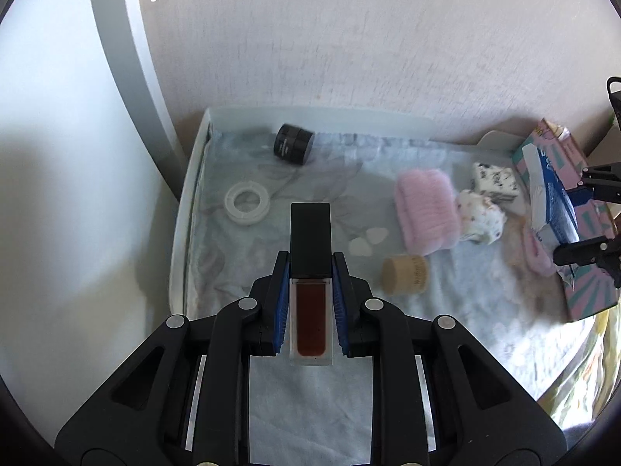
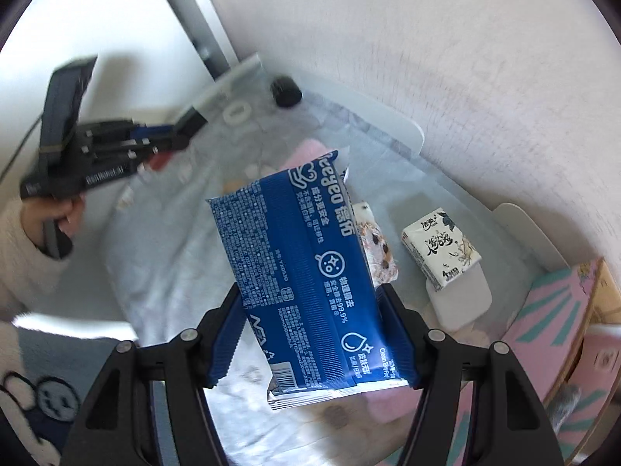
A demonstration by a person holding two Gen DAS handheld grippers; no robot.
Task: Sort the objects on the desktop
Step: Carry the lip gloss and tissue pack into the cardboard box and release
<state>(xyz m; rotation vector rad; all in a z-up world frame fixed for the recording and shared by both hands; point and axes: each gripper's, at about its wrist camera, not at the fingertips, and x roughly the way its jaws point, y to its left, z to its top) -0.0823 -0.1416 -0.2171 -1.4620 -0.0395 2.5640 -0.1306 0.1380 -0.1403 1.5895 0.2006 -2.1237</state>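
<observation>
The left gripper (image 1: 310, 272) clamps the rigid, slippery lip-gloss tube (image 1: 310, 283) at its cap joint, while the right gripper (image 2: 310, 334) squeezes the soft, light wipes pack (image 2: 306, 279) across its middle.

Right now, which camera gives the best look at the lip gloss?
The left wrist view. The lip gloss sits centred and sharp between the left gripper fingers, black cap forward, red tube clear. The right wrist view shows only a blurred side glimpse of it in that gripper, far left.
</observation>
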